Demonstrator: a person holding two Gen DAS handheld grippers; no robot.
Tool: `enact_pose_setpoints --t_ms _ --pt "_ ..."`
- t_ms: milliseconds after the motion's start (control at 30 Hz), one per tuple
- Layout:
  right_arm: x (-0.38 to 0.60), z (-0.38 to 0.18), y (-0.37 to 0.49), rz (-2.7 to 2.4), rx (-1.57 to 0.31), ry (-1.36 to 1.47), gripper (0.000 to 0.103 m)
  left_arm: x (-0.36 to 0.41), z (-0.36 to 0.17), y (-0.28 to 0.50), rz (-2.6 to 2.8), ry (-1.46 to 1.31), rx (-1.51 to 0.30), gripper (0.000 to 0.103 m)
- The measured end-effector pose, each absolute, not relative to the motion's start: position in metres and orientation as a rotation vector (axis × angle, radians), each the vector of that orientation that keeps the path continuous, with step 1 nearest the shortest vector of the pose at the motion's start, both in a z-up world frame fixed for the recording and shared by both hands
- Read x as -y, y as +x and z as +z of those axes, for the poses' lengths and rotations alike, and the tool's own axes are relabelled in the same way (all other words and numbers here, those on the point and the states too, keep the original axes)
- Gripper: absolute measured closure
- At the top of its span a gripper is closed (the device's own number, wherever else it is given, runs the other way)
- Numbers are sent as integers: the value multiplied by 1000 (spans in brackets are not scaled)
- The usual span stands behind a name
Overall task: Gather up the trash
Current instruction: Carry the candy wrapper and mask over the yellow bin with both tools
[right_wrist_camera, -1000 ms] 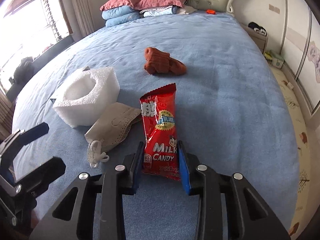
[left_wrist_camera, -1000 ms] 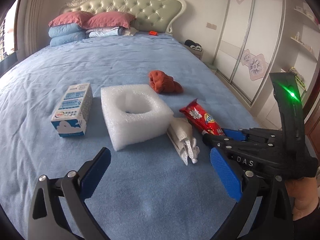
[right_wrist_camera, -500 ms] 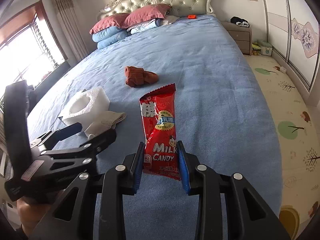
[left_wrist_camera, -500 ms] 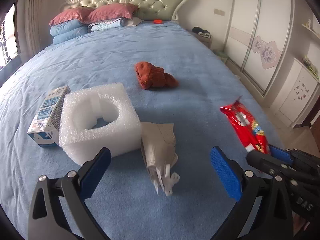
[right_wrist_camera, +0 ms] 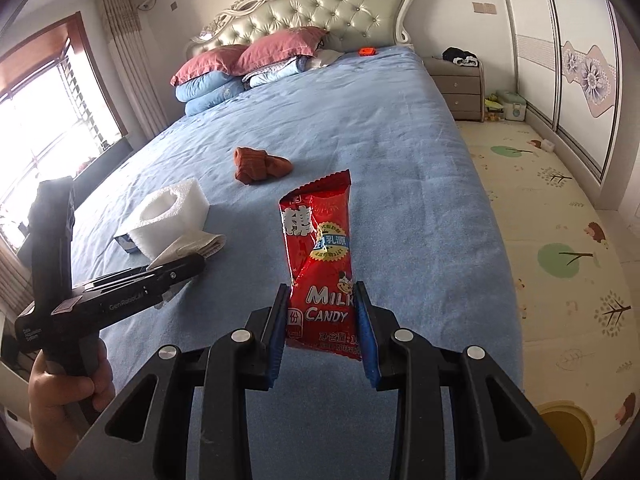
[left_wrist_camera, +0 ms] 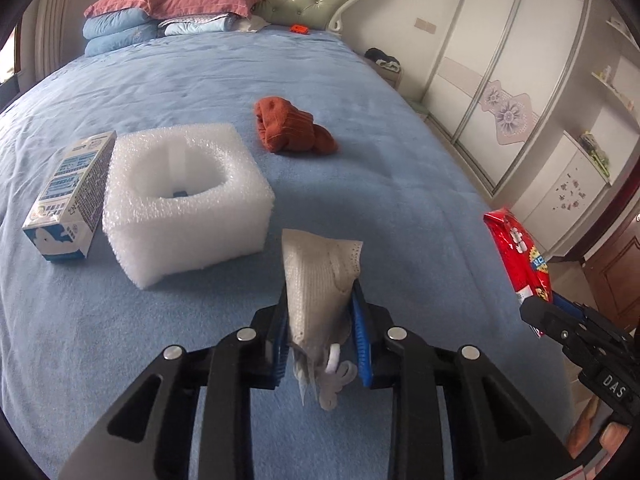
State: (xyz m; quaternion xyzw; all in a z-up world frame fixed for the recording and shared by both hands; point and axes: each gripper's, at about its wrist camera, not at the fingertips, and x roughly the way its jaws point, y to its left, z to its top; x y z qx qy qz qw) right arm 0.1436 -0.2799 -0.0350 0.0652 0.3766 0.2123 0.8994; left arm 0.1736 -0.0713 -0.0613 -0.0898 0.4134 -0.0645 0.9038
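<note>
The crumpled off-white face mask with white ear loops (left_wrist_camera: 320, 280) sits at the lower centre of the left wrist view, pinched between the blue pads of the left gripper (left_wrist_camera: 320, 344), whose jaws are fully shut on it. A second ago those jaws stood wide apart with the mask lying loose on the blue bedspread (left_wrist_camera: 400, 200); now they have clamped it, and its upper end stands up from the pads instead of lying flat. That reads as the second piece of trash secured.

The red foil milk candy wrapper (right_wrist_camera: 320, 264) is at the centre of the right wrist view, upright between the jaws of the right gripper (right_wrist_camera: 322, 328), which are narrowly set and gripping its lower part as they were before; it has been carried off toward the right edge of the bed.

Left on the bed are the white foam packing block with a round hollow (left_wrist_camera: 184, 196) at centre left, the blue-and-white milk carton (left_wrist_camera: 68, 200) just beside it at the left, and a rust-brown knitted cloth bundle (left_wrist_camera: 292, 128) farther up. With both grippers full, I judge a drop-off comes next, though no bin is visible.
</note>
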Motion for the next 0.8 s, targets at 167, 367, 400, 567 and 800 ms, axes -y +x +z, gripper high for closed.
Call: enact_pose_setpoints --t_ms 167,367,400,567,800 --pt "290 -26 123 435 -750 131 72 91 -43 151 -189 -160 -810 76" --pt "320 -14 88 431 -707 190 72 135 -28 130 -275 -122 -788 76" --pt "328 -13 82 419 -698 197 72 144 -26 126 -291 -118 -786 76" --pt "374 -6 42 330 -653 211 72 198 -24 106 -400 -74 -783 76" --pt "437 -15 -15 146 -639 196 72 289 -37 81 -577 3 -819 75"
